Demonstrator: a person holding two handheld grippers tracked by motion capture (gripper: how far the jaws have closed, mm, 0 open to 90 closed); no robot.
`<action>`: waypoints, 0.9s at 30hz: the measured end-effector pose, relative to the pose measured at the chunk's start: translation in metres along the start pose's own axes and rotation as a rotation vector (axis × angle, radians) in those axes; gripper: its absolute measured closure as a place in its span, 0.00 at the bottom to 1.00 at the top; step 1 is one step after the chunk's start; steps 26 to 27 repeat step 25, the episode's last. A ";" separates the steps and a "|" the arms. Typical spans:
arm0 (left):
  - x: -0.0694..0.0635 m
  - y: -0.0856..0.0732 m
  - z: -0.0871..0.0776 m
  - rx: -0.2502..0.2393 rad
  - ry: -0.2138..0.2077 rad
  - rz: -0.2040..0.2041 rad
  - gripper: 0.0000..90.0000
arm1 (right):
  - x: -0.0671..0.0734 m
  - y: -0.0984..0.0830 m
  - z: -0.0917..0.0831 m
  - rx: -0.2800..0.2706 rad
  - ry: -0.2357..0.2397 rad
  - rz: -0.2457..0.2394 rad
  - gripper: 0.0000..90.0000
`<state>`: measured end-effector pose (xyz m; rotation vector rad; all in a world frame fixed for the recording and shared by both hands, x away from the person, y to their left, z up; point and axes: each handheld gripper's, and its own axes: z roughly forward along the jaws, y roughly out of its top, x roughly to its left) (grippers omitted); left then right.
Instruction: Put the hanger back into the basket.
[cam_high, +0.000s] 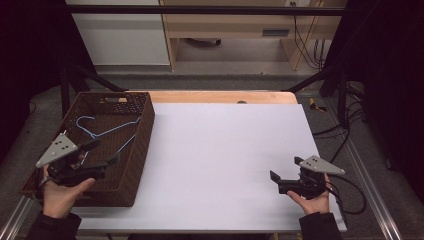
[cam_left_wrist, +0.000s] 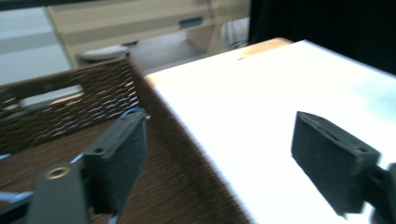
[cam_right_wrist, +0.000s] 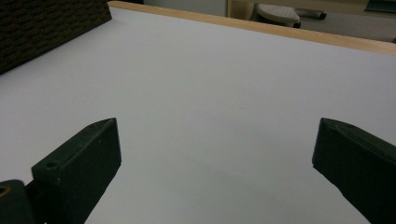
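The broad white-topped worktop with a pale wooden edge along its far side spreads across the middle of the high view, its surface bare from the centre to the right.

On its left end sits the dark brown woven rectangular basket, a handle slot cut into its far wall. The left gripper view, blurred, looks in over the basket's right wall, with the brown floor to one side and the white top to the other.

Down in the basket lies a thin light-blue wire clothes hanger, flat on the floor, hook toward the far left corner. A sliver of blue shows just behind one jaw in the left gripper view.

Now the left gripper, black with a grey three-cornered plate on top, held in the person's left hand over the near part of the basket. Its jaws stand wide apart, one over the basket interior and the other out over the white top, with nothing between them.

Over at the near right, the right gripper sits low over the worktop in the person's right hand, a black cable trailing off the edge. Its jaws are spread wide too, bare white surface between them, and it holds nothing.
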<state>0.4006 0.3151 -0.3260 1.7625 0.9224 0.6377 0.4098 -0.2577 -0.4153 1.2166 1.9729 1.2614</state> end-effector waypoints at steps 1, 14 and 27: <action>-0.006 -0.001 0.002 -0.008 -0.020 0.001 0.16 | 0.000 0.000 0.000 -0.002 0.000 0.000 0.02; -0.052 -0.021 0.030 0.002 -0.132 0.059 0.10 | 0.001 0.000 -0.002 -0.026 0.018 0.008 0.02; -0.051 -0.037 0.043 0.052 -0.114 0.045 0.11 | 0.000 0.001 -0.005 -0.040 0.024 0.007 0.02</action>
